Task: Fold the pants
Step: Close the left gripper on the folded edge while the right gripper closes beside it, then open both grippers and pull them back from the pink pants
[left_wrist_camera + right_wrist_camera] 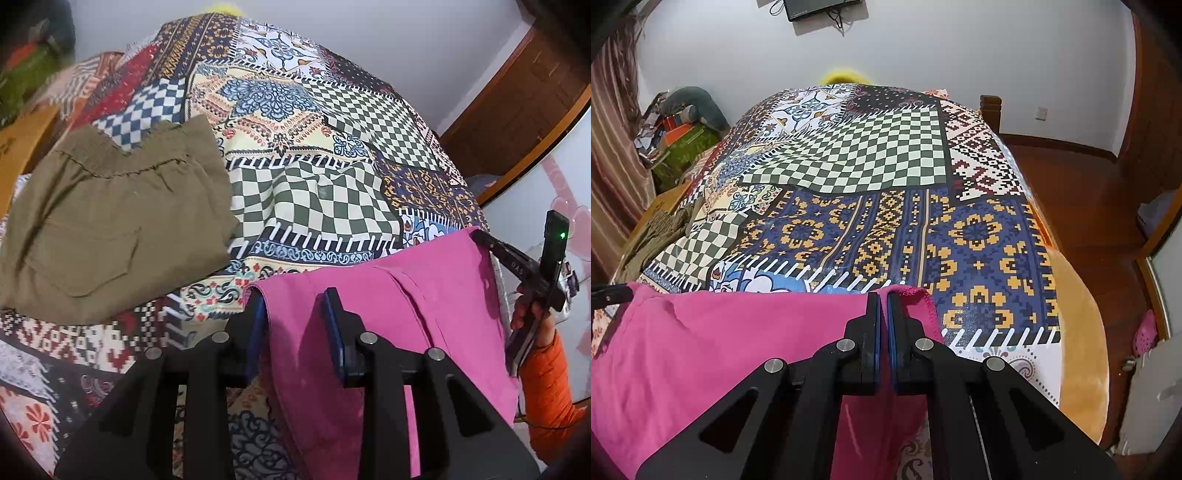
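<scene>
The pink cotton pants (399,325) hang stretched between the two tools above the near edge of the bed with the patchwork-print bedspread (332,177), their top hem held level and the rest of the cloth falling toward the cameras.

The left hand-held gripper (295,299) has its blue-padded fingers (334,321) spread apart, with the left corner of the pink fabric draped between them; the cloth lies over the left finger and against the inner face of the right one, and I cannot tell whether it is actually pinched.

The right hand-held gripper (884,299) is clenched, its two blue pads pressed together on the stitched right edge of the pants (738,332). In the left wrist view this same tool (484,240) shows at the far right, gripping the other corner, carried by a person's hand (524,306) in an orange quilted sleeve (550,384).

A folded pair of olive-green pants with a gathered waistband and patch pocket (110,221) lies on the bedspread to the left, well apart from the pink pair. A dark wall-mounted screen (820,7) hangs on the white wall beyond the bed, and a wooden floor (1089,206) runs along the bed's right side.
</scene>
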`<state>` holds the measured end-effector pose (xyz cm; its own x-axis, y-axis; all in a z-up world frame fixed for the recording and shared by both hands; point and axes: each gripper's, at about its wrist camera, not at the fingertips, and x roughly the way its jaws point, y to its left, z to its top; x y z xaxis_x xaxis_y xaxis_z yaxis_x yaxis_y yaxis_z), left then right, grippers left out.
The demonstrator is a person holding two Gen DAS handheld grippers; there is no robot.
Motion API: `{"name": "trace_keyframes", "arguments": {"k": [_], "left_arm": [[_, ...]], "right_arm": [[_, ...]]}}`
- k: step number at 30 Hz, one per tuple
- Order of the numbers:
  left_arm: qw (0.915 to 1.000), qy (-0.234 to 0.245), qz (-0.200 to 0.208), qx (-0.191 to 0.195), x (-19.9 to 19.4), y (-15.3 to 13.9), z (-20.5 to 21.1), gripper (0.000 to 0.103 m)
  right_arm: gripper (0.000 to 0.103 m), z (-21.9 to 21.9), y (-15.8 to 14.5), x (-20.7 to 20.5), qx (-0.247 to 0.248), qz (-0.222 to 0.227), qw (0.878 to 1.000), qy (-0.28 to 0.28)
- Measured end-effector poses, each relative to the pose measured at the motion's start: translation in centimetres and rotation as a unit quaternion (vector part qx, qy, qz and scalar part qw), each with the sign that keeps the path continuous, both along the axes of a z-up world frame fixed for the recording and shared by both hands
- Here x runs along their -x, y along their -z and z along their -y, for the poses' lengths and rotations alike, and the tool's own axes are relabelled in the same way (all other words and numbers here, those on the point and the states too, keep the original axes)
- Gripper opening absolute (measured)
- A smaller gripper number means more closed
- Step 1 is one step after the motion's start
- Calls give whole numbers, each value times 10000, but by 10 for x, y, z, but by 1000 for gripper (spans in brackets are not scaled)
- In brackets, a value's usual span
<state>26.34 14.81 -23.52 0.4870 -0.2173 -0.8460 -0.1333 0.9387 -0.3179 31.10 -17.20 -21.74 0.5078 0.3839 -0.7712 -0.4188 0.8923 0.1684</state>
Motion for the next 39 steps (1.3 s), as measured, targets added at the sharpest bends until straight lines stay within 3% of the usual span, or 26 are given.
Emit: {"name": "trace_keyframes", "arguments": {"k": [4,7,11,16,21,25,27,29,30,32,34,39], "left_arm": [[9998,116,30,157,-2,3,3,11],[9997,137,152,-134,2,-3,7,2],[9994,31,187,-294,11,-6,-2,2],[9999,-84,83,-56,19,3,-12,2],[9996,-21,-26,-297,17,0,-4,2],[9986,18,-77,-526,21,-9,1,5],[9980,0,2,-624,26,-19,3,10],[9976,-39,132,-675,31,-31,3,18],[9973,-53,217,-698,34,-38,4,21],[9965,-23,401,-738,35,-52,8,37],[9953,52,540,-802,31,-60,15,44],[9960,424,422,-665,4,-49,43,46]], "right_arm": [[3,-2,4,1,109,16,9999,-37],[3,-3,5,1,206,102,9997,15],[3,0,5,-1,198,139,9996,116],[3,6,8,-7,159,40,9995,276],[3,8,6,-6,194,46,9993,331],[7,4,6,-4,430,-180,9988,174],[16,5,1,1,519,-210,9983,144],[31,5,-8,10,551,-83,9983,141],[33,5,-13,14,548,-1,9984,134],[34,3,-26,22,458,140,9988,49],[35,-4,-38,27,270,137,9995,-131],[35,-49,-42,34,-75,-58,9971,-761]]}}
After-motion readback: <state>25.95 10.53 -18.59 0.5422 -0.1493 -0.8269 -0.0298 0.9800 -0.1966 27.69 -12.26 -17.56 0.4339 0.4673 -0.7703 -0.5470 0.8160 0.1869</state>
